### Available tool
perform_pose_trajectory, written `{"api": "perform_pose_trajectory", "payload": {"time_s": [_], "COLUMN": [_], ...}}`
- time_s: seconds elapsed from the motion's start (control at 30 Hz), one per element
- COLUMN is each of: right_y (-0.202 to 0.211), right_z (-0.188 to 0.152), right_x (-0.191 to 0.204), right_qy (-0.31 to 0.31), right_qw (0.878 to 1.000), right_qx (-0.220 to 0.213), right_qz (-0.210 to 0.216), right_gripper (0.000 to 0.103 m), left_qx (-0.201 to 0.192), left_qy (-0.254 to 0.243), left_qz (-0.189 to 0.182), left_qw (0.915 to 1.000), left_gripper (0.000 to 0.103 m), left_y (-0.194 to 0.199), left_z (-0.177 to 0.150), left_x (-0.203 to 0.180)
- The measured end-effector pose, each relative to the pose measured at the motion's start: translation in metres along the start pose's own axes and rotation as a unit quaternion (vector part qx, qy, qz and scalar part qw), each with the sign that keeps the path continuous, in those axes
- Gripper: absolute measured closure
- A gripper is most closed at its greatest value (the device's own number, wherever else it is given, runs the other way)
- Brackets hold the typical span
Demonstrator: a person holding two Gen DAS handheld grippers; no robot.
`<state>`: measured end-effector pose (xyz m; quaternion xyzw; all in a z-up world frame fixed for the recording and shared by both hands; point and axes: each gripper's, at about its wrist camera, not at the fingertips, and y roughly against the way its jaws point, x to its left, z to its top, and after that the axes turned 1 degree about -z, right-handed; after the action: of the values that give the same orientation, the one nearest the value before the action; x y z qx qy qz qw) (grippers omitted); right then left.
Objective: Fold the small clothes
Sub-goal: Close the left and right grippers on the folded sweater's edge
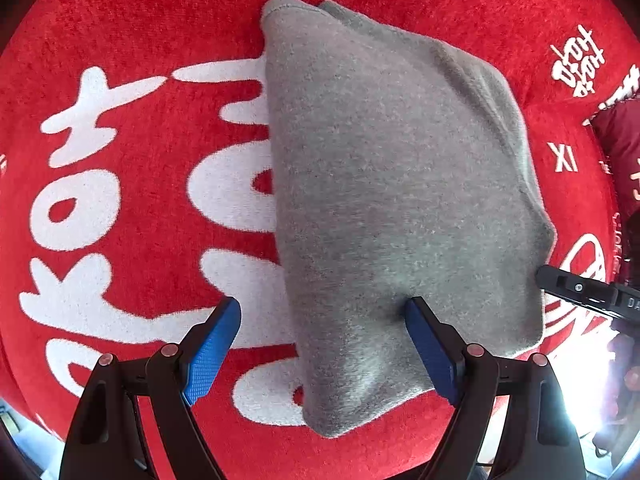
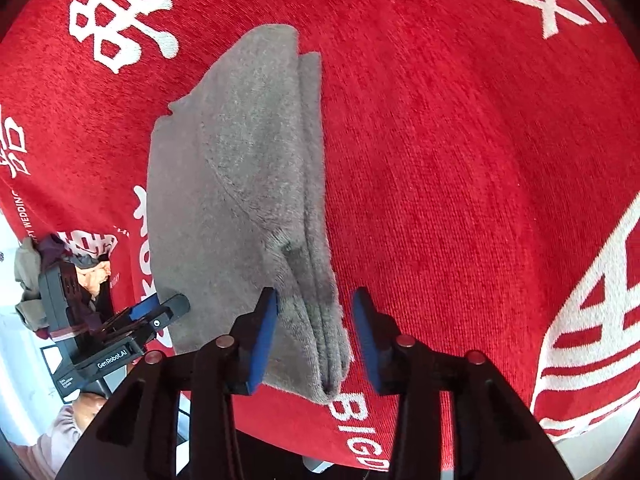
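A grey knitted garment (image 1: 384, 184) lies folded on a red cloth; it also shows in the right wrist view (image 2: 244, 184), with its layered folded edge on the right. My left gripper (image 1: 322, 312) is open, its jaws wide apart over the garment's near left edge, one blue pad on the cloth and one on the grey fabric. My right gripper (image 2: 314, 308) is open, its blue pads on either side of the garment's near folded corner without pinching it. The left gripper shows in the right wrist view (image 2: 160, 312); the right gripper's tip shows in the left wrist view (image 1: 580, 288).
The red cloth (image 1: 132, 24) has large white characters and letters and covers the whole surface (image 2: 460, 140). A dark red bundle (image 1: 624, 152) lies at the far right edge. A pile of other clothes (image 2: 36, 268) sits past the cloth's left edge.
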<state>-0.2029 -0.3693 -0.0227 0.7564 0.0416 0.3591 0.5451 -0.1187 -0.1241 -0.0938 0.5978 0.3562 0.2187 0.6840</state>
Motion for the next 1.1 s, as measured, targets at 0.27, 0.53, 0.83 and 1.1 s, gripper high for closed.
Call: {"api": "perform_pose_trajectory", "payload": {"time_s": [0.27,0.53,0.83,1.1], "right_y": [-0.002,0.007,0.007,-0.014], "right_z": [0.005,0.017,0.042,0.085], "right_x": [-0.004,-0.005,-0.004,-0.018], "right_qy": [0.014,0.013,0.006,-0.008], "right_qw": [1.0,1.0,0.999,0.993], "right_qx": [0.016,-0.006,-0.013,-0.005], "right_qz": [0.0,0.018,0.036,0.116], "right_gripper": [0.05,0.049,0.048,0.046], "left_qx": [0.005,0.003,0.012,0.026], "left_qy": [-0.004,0.018,-0.002,-0.012], "left_qz": [-0.031,-0.062,-0.06,-0.092], "left_qw": [0.9995,0.9979,0.9981,0.9953], "left_gripper": [0.018,0.018,0.018,0.018], "left_y": [-0.003,-0.002,-0.011,-0.021], "left_z": [0.009,0.019,0.023,0.027], "left_x": [0.002,0.008,-0.001,0.002]}}
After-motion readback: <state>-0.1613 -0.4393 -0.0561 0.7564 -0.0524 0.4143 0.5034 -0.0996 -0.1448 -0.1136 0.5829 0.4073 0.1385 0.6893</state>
